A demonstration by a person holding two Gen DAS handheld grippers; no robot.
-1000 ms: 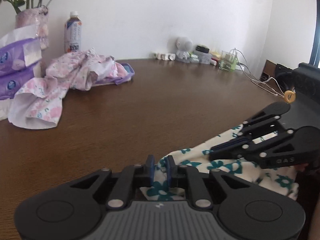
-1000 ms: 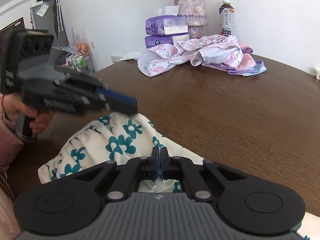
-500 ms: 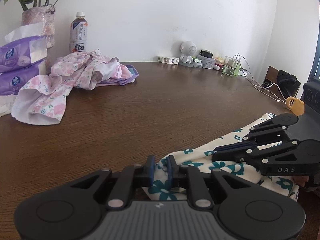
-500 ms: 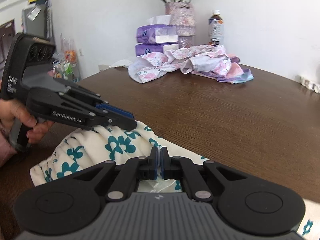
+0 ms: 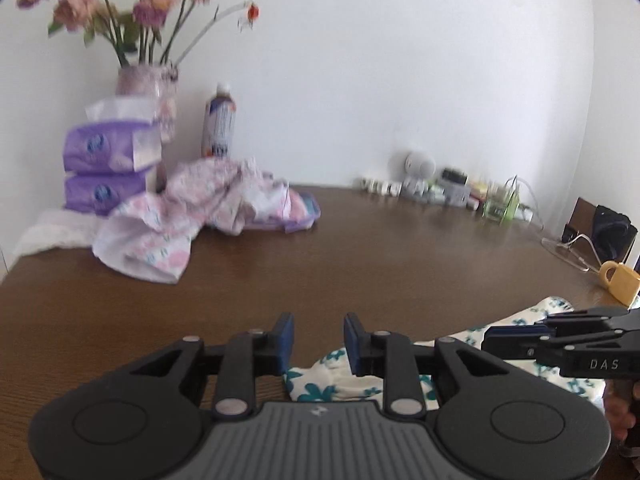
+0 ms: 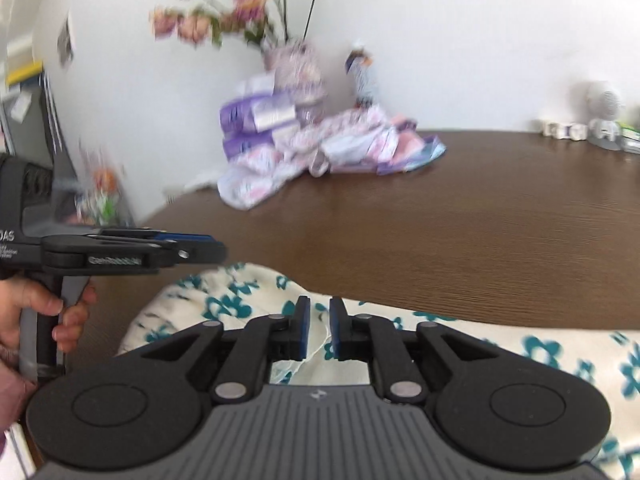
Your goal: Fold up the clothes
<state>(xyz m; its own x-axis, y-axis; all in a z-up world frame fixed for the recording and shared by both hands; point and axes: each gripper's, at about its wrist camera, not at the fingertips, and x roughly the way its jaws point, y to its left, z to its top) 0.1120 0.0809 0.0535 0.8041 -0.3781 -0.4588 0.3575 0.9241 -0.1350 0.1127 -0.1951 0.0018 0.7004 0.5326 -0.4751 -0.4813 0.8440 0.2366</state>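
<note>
— Hand-held grippers?
— My left hand-held gripper (image 5: 319,336) has its fingers apart, nothing gripped. Right hand-held gripper (image 6: 318,326) too, narrower gap.
— Garment?
— Teal-flowered cloth (image 6: 500,340) lies on the bench (image 5: 320,272) just under both. Pink clothes pile (image 5: 200,208) is far ahead, left.

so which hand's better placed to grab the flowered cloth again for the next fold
Probably the right gripper: its open jaws sit directly over the teal-flowered cloth. The left gripper, also open, points mostly at bare table, with only the cloth's edge beneath it.
</note>
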